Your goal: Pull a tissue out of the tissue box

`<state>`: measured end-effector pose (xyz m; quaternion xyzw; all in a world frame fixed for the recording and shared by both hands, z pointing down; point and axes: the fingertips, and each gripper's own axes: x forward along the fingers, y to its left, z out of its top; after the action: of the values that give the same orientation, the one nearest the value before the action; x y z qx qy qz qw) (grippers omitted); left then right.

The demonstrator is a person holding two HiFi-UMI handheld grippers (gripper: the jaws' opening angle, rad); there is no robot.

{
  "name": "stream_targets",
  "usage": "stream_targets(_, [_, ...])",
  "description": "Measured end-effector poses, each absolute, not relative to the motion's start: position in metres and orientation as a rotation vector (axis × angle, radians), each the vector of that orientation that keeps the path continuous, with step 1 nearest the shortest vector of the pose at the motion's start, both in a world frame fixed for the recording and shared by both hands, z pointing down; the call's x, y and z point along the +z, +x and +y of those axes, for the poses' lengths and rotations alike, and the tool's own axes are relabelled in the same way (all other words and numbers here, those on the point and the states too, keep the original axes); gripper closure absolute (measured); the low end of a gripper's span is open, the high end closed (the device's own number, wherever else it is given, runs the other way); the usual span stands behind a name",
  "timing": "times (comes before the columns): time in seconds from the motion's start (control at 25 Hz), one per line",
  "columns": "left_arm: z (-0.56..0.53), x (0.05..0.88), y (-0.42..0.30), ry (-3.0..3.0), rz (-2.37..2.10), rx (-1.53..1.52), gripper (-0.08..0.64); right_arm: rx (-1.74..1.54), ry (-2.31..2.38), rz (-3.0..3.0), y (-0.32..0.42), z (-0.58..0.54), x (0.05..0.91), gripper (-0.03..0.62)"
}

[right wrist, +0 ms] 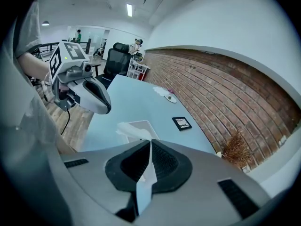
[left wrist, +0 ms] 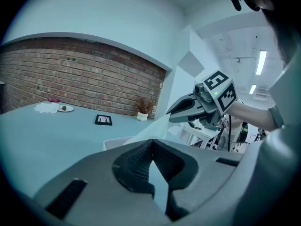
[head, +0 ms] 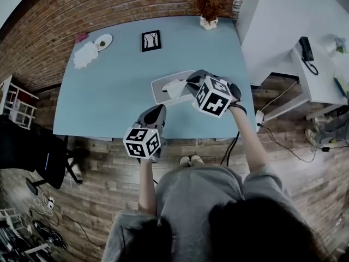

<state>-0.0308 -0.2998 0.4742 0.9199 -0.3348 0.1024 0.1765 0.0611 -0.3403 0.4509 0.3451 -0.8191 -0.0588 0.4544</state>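
Observation:
A white tissue box [head: 161,90] lies near the front right of the light blue table [head: 109,91]. My right gripper [head: 189,82] hovers just above the box, shut on a white tissue [head: 176,86] that rises out of it. In the right gripper view the tissue [right wrist: 146,175] is pinched between the pads of the right gripper [right wrist: 150,143], with the box [right wrist: 139,128] below. My left gripper [head: 158,109] hangs over the table's front edge, apart from the box. In its own view the left gripper [left wrist: 151,144] has its jaws together with nothing between them, and the stretched tissue [left wrist: 153,126] leads up to the right gripper [left wrist: 175,112].
A small framed picture [head: 151,40], a dried plant in a white pot [head: 208,16], a small plate [head: 103,41] and a crumpled white napkin [head: 85,55] sit at the table's far side. A white desk with a phone [head: 306,50] stands to the right, a black chair [head: 38,157] to the left.

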Motion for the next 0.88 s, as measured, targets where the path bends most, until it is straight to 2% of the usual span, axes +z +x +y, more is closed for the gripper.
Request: stream_targets(0.88, [-0.266,0.455,-0.035,2.671,-1.083,0.201,0.557,0.048,1.218,-2.385,0.072,-0.285,0.437,0.591])
